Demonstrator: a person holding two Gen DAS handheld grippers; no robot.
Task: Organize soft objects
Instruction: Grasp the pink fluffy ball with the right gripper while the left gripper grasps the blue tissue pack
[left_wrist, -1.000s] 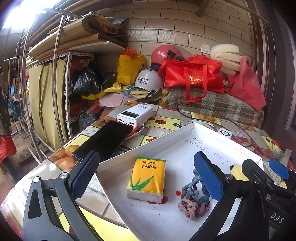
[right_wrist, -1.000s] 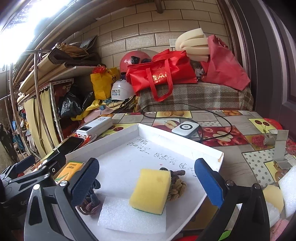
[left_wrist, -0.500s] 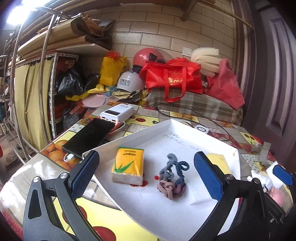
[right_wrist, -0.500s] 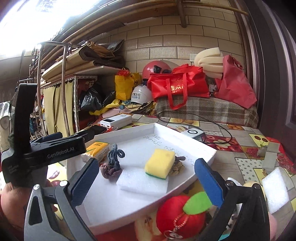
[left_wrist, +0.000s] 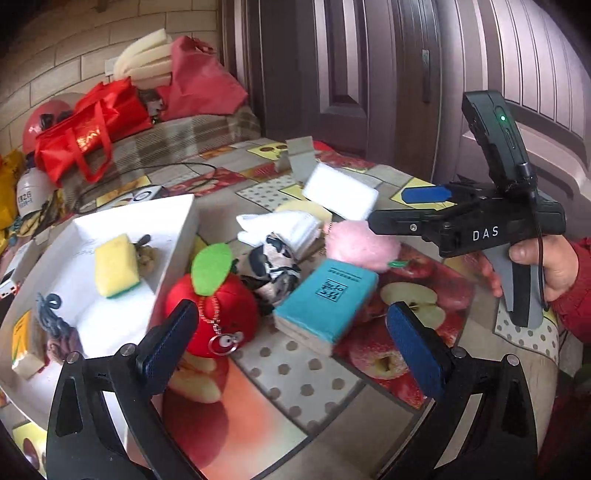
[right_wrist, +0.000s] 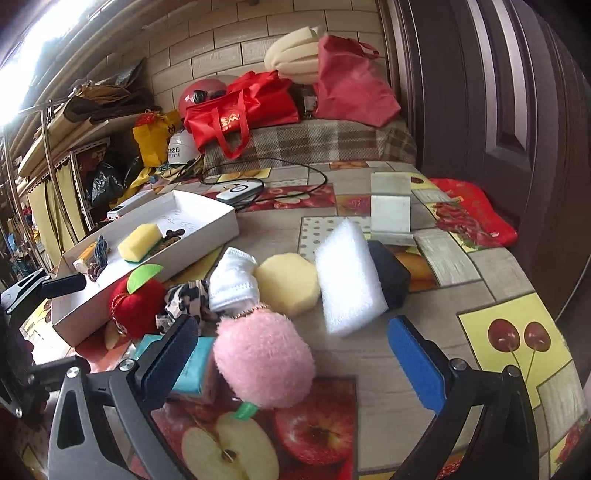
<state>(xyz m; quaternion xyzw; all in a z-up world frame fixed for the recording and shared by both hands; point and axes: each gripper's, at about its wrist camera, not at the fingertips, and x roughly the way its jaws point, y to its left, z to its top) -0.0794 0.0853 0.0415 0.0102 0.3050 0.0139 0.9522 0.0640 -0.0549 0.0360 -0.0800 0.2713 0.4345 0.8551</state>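
A white tray holds a yellow sponge, a blue-pink rope knot and a yellow tissue pack. On the table beside it lie a red plush apple, a teal tissue pack, a pink pompom, a leopard scrunchie, a white mask, a pale yellow sponge and a white foam block. My left gripper is open above the apple and teal pack. My right gripper is open, with the pompom between its fingers, untouched.
A white folded card stand, a wireless charger with cable and a power bank lie on the fruit-patterned table. Red bags, helmets and shelves crowd the back. A dark door stands right.
Both grippers have pulled back from the tray and swung right, over the loose soft objects on the table. Both stay open and empty.
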